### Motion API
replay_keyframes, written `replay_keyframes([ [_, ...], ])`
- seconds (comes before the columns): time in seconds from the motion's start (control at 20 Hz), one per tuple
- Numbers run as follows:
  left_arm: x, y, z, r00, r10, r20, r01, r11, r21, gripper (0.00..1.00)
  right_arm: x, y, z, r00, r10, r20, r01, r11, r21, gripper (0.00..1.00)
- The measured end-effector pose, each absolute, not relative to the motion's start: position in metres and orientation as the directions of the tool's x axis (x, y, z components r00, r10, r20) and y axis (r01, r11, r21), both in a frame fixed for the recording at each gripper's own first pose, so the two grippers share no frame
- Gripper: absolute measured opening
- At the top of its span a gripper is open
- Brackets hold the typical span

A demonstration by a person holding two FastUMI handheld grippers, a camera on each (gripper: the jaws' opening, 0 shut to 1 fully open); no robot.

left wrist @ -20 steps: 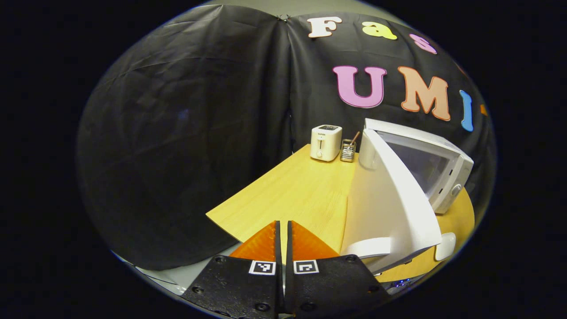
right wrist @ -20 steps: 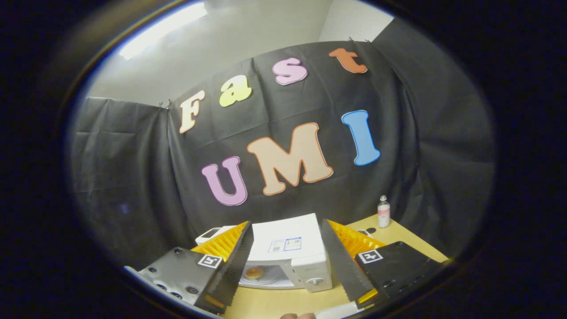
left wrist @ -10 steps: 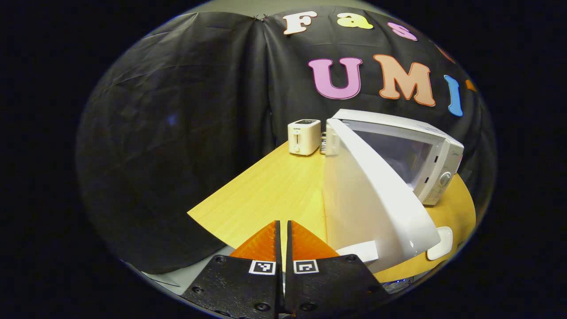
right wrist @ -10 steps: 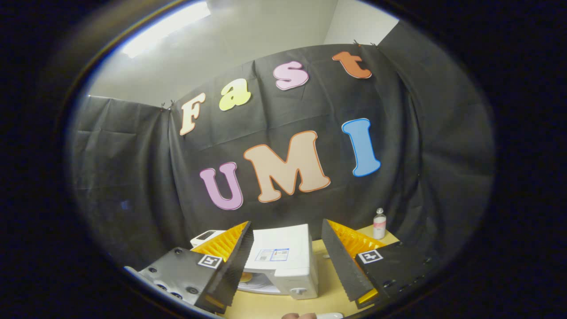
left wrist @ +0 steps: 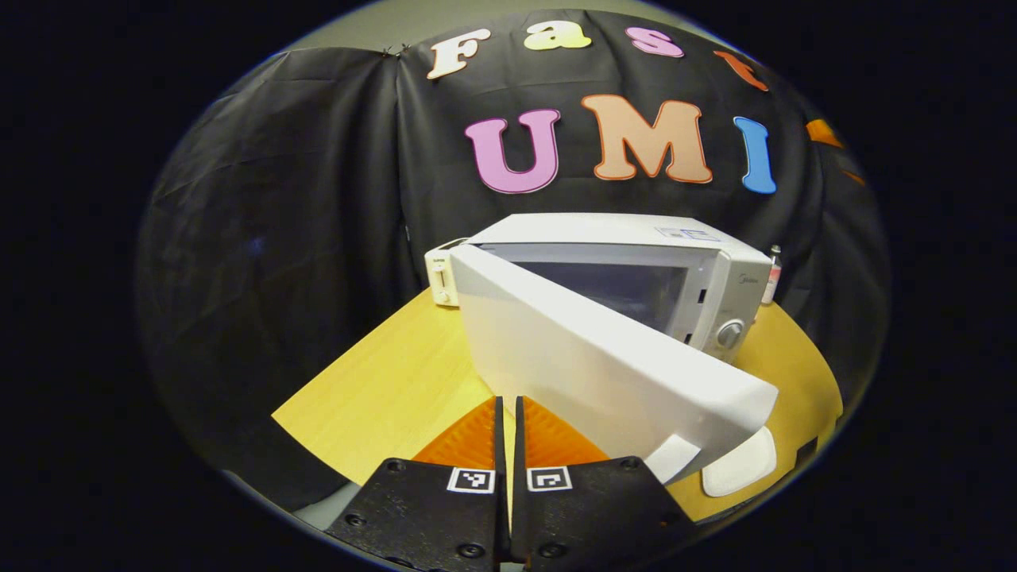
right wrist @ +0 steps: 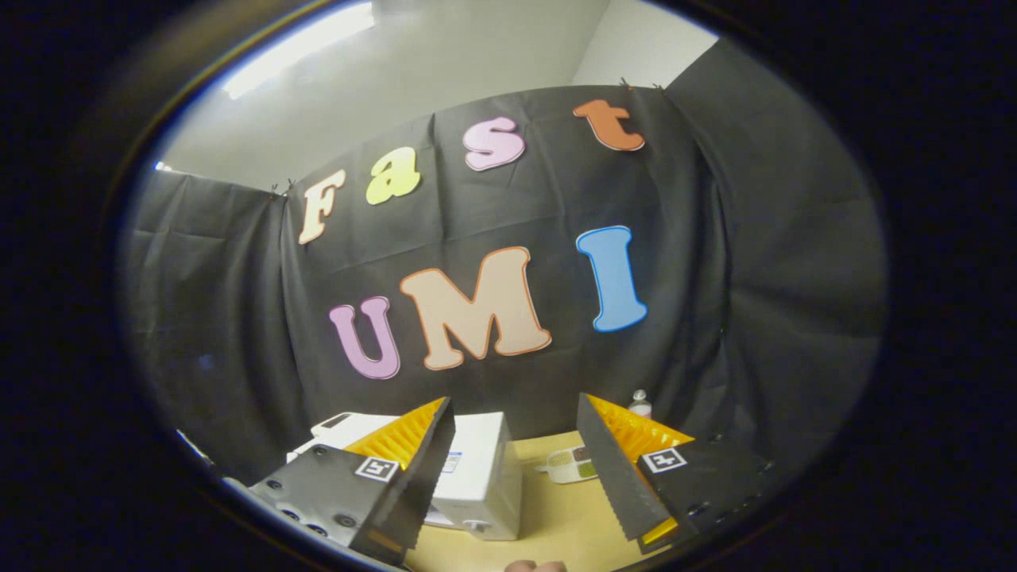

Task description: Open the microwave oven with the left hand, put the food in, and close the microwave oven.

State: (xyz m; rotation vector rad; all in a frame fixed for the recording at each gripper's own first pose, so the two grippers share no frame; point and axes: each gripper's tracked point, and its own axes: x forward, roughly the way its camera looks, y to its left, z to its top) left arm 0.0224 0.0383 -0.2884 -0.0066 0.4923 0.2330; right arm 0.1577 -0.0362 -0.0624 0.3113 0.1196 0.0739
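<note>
Two grippers, one per view. In the left gripper view, the left gripper point(left wrist: 508, 413) sits at the bottom edge, its two ribbed wedge-shaped fingers pressed flat together, clenched with nothing between them. Far left on the table point(left wrist: 381, 389), a smooth wood-grain top with a curved far-right edge, stands a small boxy toaster point(left wrist: 442, 276), glossy plastic, partly hidden behind the microwave oven point(left wrist: 675, 270). The oven is a rounded rectangular box with a smooth shell, near the middle of the table. Its door point(left wrist: 588, 365) is swung partway open, hinged on the left, a broad plain panel angling toward the near right; the cavity behind it looks grey and dim, and I cannot tell what is inside. The door's free end lies just right of the fingertips; contact cannot be judged. A round knob point(left wrist: 729, 334) sits on the control panel at the right. A flat rounded white piece point(left wrist: 739, 471) lies at the near right of the table. Far right, a small bottle point(left wrist: 769, 274) stands beside the oven.

In the right gripper view, the right gripper point(right wrist: 516, 465) is released, its serrated fingers spread well apart, holding nothing. Between them lie the oven's right side and bare tabletop, with a shallow tray point(right wrist: 574, 465) of greenish items beyond. The bottle's cap peeks above the right finger.
</note>
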Motion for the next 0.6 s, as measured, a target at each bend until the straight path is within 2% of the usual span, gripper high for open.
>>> replay_keyframes([
  [0.6,0.086,-0.023,-0.282,0.881,0.127,-0.456,-0.113,0.992,0.056,0.01,0.136,-0.103,-0.035,0.998,0.008,-0.057,0.006,0.968,0.251,0.95],
])
